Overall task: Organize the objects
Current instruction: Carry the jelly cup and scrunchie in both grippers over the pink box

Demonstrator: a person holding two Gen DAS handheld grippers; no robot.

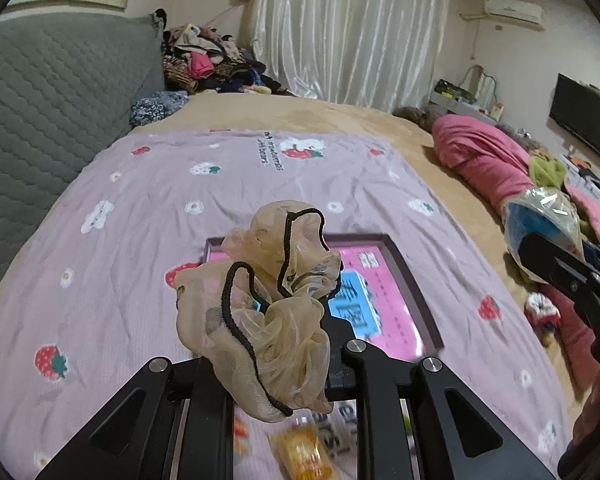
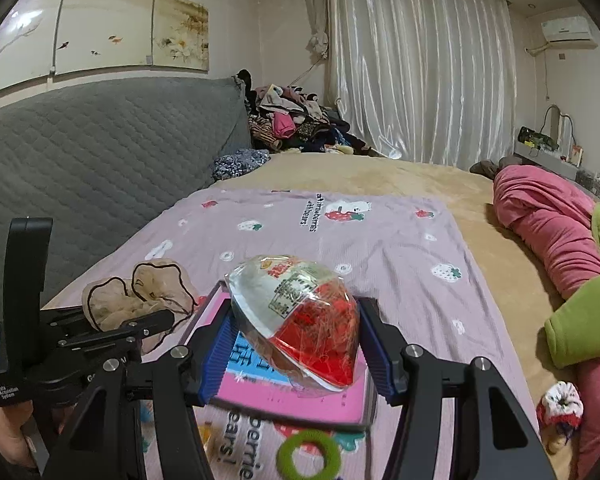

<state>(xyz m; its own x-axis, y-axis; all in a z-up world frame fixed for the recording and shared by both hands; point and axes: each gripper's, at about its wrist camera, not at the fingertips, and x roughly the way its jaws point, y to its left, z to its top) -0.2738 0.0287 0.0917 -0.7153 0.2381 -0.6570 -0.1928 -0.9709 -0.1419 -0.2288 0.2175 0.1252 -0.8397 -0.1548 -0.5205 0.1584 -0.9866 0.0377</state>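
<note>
The left claw [image 1: 260, 320] is gripping the beige scrunchie [image 1: 260, 292] and the right claw [image 2: 296, 344] is clamping the wrapped packet [image 2: 300, 312], both hovering over the pink tray [image 2: 300, 404] on the bed, so each should be lowering squarely inside its rim before releasing.

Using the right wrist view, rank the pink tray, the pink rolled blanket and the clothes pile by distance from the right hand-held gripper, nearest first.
1. Pink tray, right under the right hand-held gripper.
2. Pink rolled blanket, far right.
3. Clothes pile, back by the curtain.
</note>
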